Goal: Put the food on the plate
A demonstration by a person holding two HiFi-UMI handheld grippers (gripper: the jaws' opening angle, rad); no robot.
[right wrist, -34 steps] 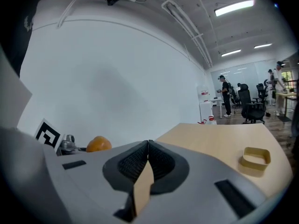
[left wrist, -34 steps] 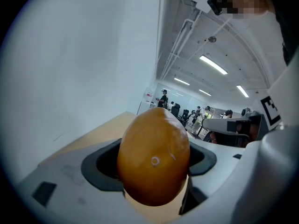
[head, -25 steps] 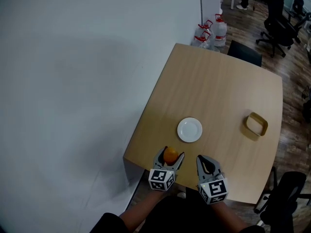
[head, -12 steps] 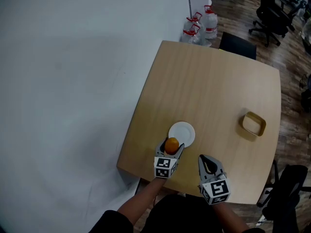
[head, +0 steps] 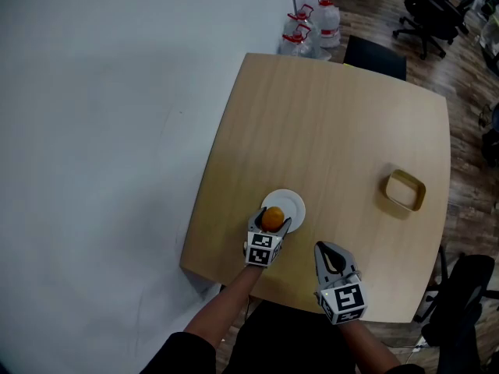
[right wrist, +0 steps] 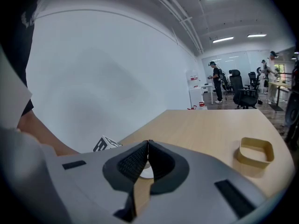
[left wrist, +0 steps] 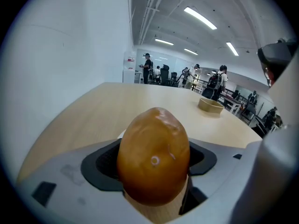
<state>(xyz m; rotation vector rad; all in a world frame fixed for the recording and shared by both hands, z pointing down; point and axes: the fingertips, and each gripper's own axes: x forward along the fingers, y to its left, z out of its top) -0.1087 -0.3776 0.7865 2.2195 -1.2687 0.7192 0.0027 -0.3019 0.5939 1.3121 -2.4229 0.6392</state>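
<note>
My left gripper (head: 271, 223) is shut on an orange, egg-shaped piece of food (head: 272, 219), which fills the middle of the left gripper view (left wrist: 153, 162). It hangs over the near edge of the small white plate (head: 290, 204) on the wooden table (head: 335, 139). Only a sliver of the plate (left wrist: 122, 133) shows behind the food in the left gripper view. My right gripper (head: 330, 260) is shut and holds nothing, near the table's front edge, right of the plate. Its jaws (right wrist: 147, 158) meet with the plate (right wrist: 146, 172) showing just beyond them.
A tan rectangular container (head: 404, 190) sits at the table's right side, also seen in the right gripper view (right wrist: 254, 153). Water bottles (head: 312, 26) stand on the floor beyond the far corner, with office chairs (head: 425, 14) behind. A white wall runs along the left.
My left gripper has carried the orange food forward from the table's front edge to above the plate's near rim. The right gripper has stayed about where it was.
</note>
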